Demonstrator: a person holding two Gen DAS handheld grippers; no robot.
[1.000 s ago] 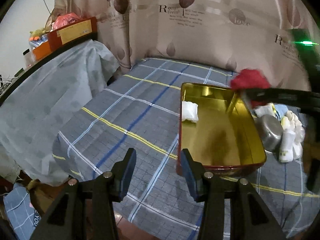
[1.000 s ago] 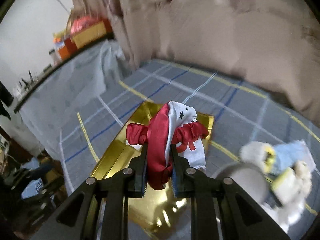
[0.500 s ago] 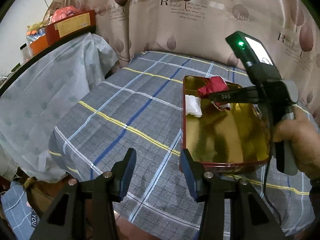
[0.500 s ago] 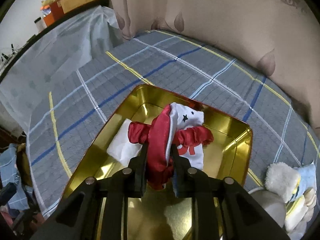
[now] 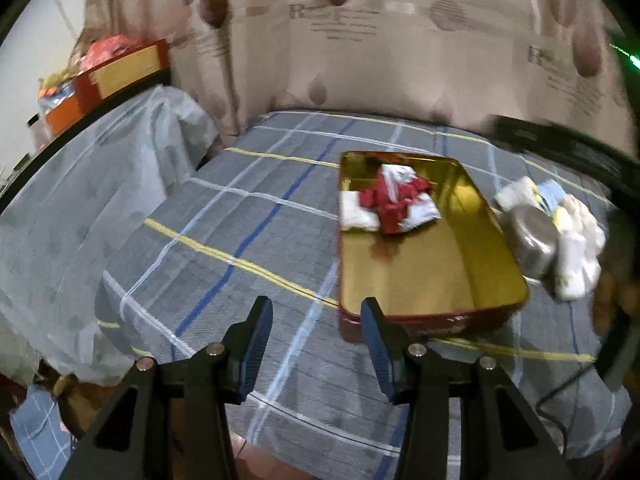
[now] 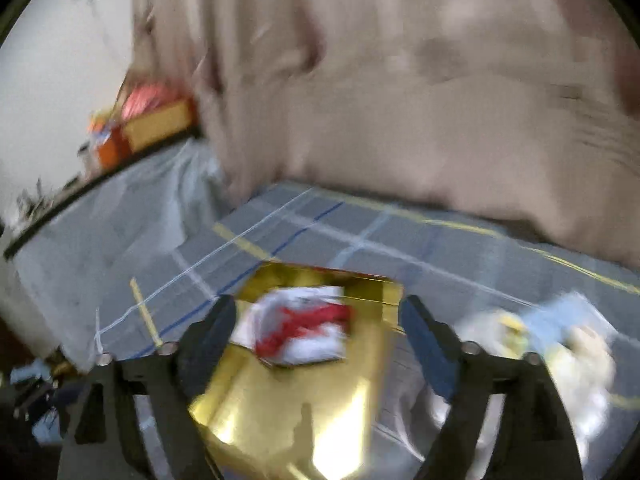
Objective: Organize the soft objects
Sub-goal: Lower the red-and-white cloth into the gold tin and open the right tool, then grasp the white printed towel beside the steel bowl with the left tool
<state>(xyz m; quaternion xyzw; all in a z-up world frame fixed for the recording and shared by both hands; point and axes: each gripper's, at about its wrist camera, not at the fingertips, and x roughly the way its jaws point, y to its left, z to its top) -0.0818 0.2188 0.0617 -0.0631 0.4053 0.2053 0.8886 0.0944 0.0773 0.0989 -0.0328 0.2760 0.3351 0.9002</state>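
Note:
A gold tin tray with a red outer wall sits on the plaid-covered table. A red and white cloth lies at its far end beside a white folded cloth. The tray and the red and white cloth also show, blurred, in the right wrist view. A white and blue plush toy lies right of the tray. My left gripper is open and empty near the table's front edge. My right gripper is open and empty, raised above the tray.
A metal cup lies on its side between the tray and the plush toy. A patterned curtain hangs behind the table. A covered shelf with orange boxes stands at the left.
My right gripper has opened and let go of the red and white cloth into the tray's far end, then pulled back and up. The left gripper stayed open near the front edge.

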